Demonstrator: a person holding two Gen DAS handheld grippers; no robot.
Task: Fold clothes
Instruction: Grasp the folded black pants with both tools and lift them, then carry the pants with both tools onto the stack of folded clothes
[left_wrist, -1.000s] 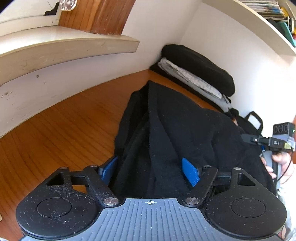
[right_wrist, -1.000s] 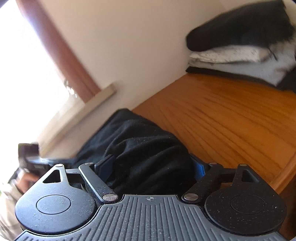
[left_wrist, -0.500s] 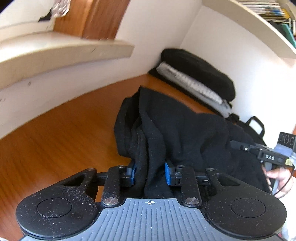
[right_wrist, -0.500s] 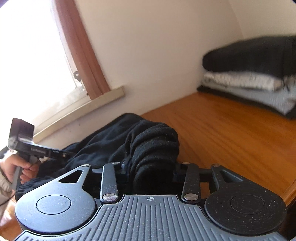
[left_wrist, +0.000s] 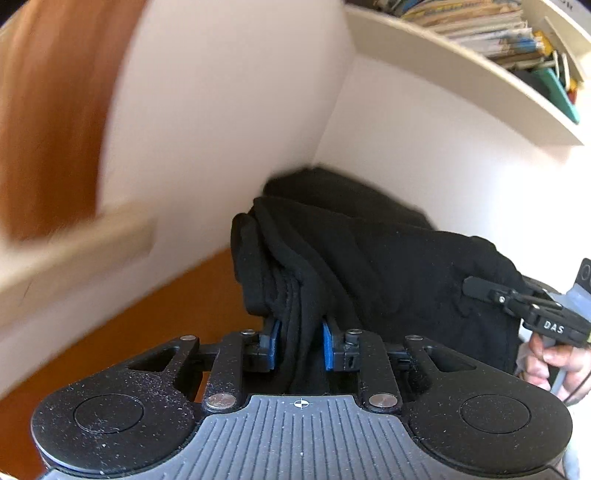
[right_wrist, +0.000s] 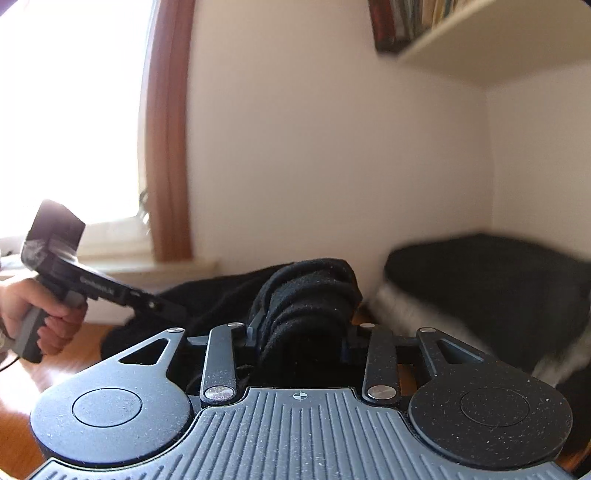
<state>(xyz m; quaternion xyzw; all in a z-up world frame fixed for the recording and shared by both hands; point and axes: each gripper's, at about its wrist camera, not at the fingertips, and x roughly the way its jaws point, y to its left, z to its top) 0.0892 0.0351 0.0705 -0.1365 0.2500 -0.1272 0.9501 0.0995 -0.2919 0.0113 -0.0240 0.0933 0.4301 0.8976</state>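
While both tools are closed on it, the thick black fleece garment (left_wrist: 369, 258) hangs in the air between them, above the orange-brown wooden surface (left_wrist: 177, 314). The left hand-held gripper (left_wrist: 300, 345) clamps several bunched layers of one edge between its blue pads (left_wrist: 274, 341), and the right hand-held gripper (right_wrist: 301, 341) squeezes a rolled bundle of the same cloth at the other end.

I judge the cloth to be soft and limp, with no stiffness of its own, so it sags wherever it is not held. It looks fairly bulky, perhaps a little heavy for such small pads, but the fuzzy pile should not slip easily. The best places to take hold are the edges or corners, gathering few layers, because a thick wad can creep out of the jaws.

Far to the right, in the corner by the white wall, lies a stack of folded dark and grey clothes (right_wrist: 480, 284).
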